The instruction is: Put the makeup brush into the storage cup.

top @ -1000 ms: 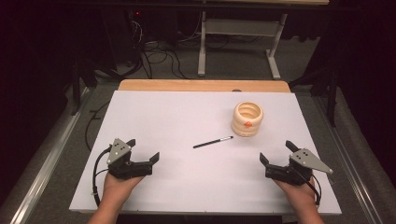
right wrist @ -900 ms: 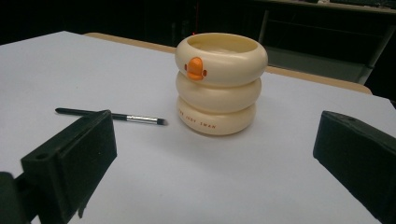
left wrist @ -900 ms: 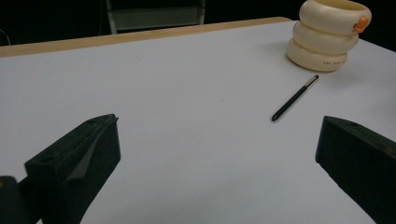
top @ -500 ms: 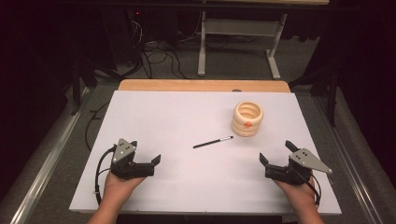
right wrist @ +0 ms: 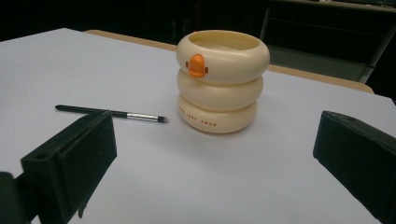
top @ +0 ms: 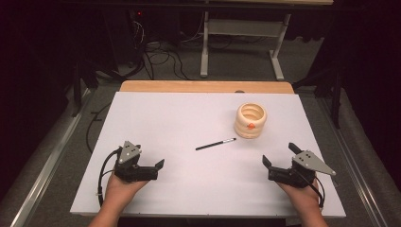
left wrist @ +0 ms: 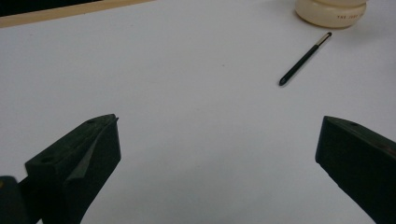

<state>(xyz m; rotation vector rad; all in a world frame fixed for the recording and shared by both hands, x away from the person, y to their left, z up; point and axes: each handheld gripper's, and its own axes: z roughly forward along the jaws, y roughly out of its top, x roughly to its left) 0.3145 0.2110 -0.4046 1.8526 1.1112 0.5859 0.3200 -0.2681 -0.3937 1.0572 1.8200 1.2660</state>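
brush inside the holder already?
No, the brush lies flat on the table beside the cream holder, not touching it.

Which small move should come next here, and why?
Probably the right gripper should reach toward the brush. Both grippers are open and hold nothing, and the brush lies flat on the table, apart from the upright cream holder.

I look down on a white table point(top: 189, 118) where a cream ringed holder point(top: 250, 120) with an orange mark stands upright. A thin black brush point(top: 215, 144) lies flat just to the holder's near left, apart from it. Well nearer to me than the holder, my left gripper point(top: 161, 165) sits far to its left and my right gripper point(top: 279, 156) just to its right, both with jaws parted and holding nothing.
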